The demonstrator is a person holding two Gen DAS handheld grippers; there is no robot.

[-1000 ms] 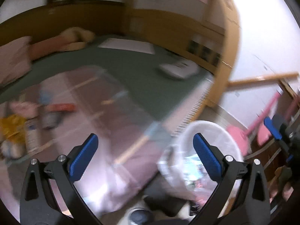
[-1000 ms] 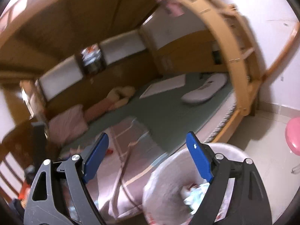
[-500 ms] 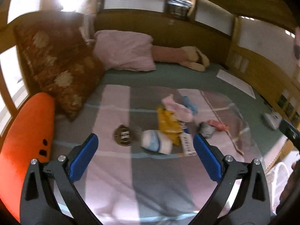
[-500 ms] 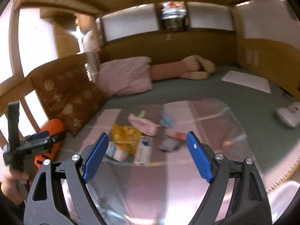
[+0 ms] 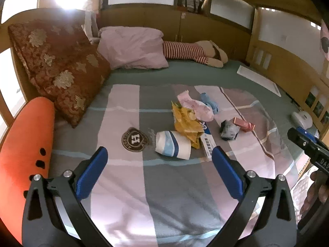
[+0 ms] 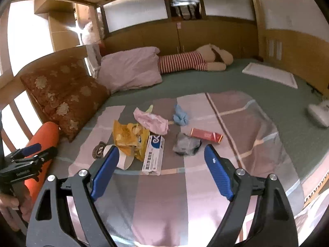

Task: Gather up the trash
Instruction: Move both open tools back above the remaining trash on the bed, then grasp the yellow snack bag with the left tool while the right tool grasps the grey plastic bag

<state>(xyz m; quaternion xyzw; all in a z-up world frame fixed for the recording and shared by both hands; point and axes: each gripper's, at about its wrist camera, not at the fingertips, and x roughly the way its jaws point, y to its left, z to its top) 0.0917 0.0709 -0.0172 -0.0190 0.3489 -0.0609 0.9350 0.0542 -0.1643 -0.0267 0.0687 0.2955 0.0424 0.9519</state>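
Observation:
Trash lies in a pile on the striped blanket (image 5: pixel 164 185): a white and blue paper cup (image 5: pixel 172 147) on its side, a yellow snack bag (image 5: pixel 186 124), a toothpaste box (image 6: pixel 153 154), a pink wrapper (image 6: pixel 151 121), a blue crumpled piece (image 6: pixel 180 117), a grey crumpled wad (image 6: pixel 186 145) and a red box (image 6: pixel 205 134). My left gripper (image 5: pixel 158 173) is open and empty, in front of the cup. My right gripper (image 6: pixel 160 168) is open and empty, in front of the toothpaste box and grey wad.
A patterned red cushion (image 5: pixel 59 68), a pink pillow (image 5: pixel 131 49), an orange plush (image 5: pixel 22 144) and a striped plush toy (image 5: pixel 193 53) lie along the bed's left and back. A white mat (image 6: pixel 269 75) and a white device (image 6: pixel 319 113) lie at the right.
Both grippers have swung from the white bin beside the bed to face the trash pile on the blanket. In the last half second they moved slightly closer to it. Both stayed open.

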